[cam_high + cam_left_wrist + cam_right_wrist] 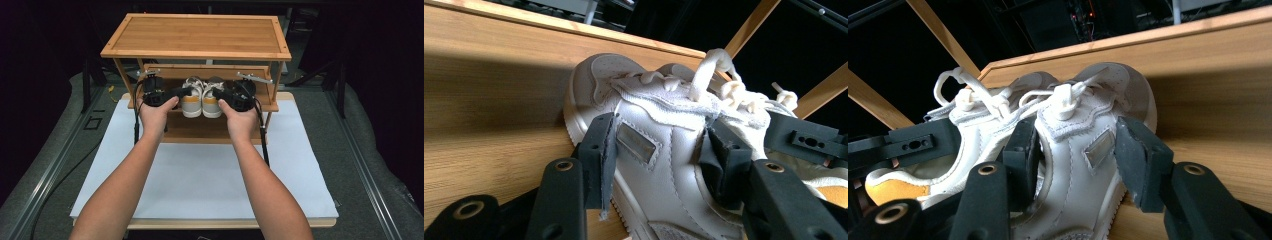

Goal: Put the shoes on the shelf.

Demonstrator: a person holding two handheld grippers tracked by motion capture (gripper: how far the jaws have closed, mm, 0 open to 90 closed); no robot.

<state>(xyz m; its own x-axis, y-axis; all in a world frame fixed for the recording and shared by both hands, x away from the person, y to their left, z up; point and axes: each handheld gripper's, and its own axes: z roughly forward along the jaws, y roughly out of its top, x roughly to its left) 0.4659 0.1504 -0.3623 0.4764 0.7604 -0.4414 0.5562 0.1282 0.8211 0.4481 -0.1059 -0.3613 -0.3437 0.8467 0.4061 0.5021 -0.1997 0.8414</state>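
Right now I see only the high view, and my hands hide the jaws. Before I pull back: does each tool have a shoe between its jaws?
Observer: Yes. The left tool straddles the left shoe across its laced middle.
Operator: And the right one?
Observer: The right tool straddles the right shoe; its outer pad seems just off the leather.
Operator: Are the shoes down?
Observer: Both appear to rest on the wooden shelf.
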